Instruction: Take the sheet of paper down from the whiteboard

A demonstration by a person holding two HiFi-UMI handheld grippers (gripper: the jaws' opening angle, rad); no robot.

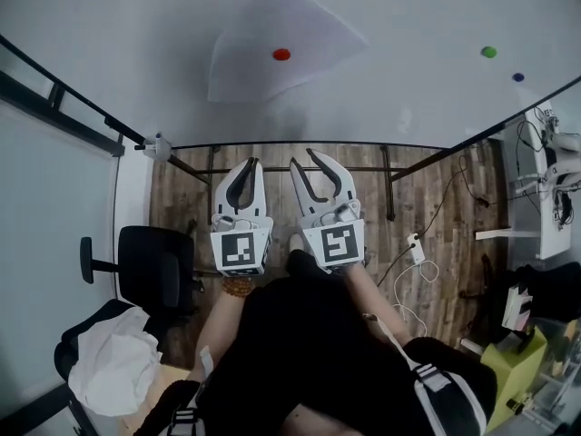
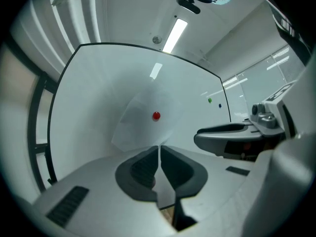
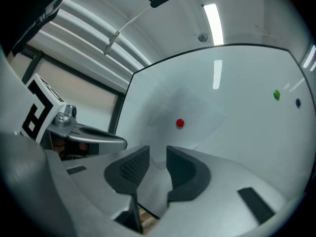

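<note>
A person's left tool (image 2: 159, 148) and right tool (image 3: 158, 154) point side by side at a large white whiteboard (image 1: 118, 53), neither touching it. The white rectangular sheet of paper (image 1: 272, 48) hangs on the board straight ahead of both tools and clear of their tips, tilted, pinned by a small round red magnet (image 1: 281, 54) near its middle. The left tool's dark ribbed jaws are drawn together to a hairline slit with nothing between them. The right tool's jaws stand apart, also empty, with the sheet's lower corner showing beyond the gap. Farther along the board, off to the right tool's outer side, sit a small round green magnet (image 1: 488, 52) and a smaller round blue magnet (image 1: 517, 76). Below the tools lies a wood-plank floor (image 1: 436, 198), and a black office chair (image 1: 150, 266) stands to the left tool's outer side.
</note>
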